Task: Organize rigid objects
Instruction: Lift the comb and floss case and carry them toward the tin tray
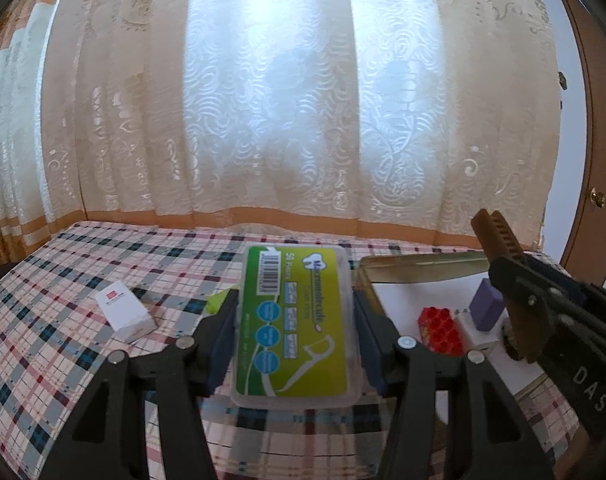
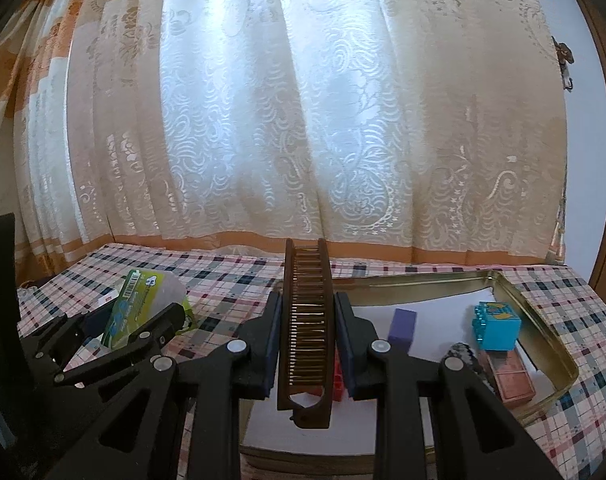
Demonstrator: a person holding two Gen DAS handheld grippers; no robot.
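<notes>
My left gripper is shut on a clear floss-pick box with a green label, held above the plaid tablecloth left of the tray. It also shows in the right wrist view. My right gripper is shut on a brown comb, held over the gold metal tray. The comb also shows in the left wrist view. Inside the tray lie a purple block, a red brick, a blue brick and a pink compact.
A small white box lies on the plaid tablecloth at the left. A yellow-green item lies under the floss box. Lace curtains hang behind the table. A wooden door stands at the right.
</notes>
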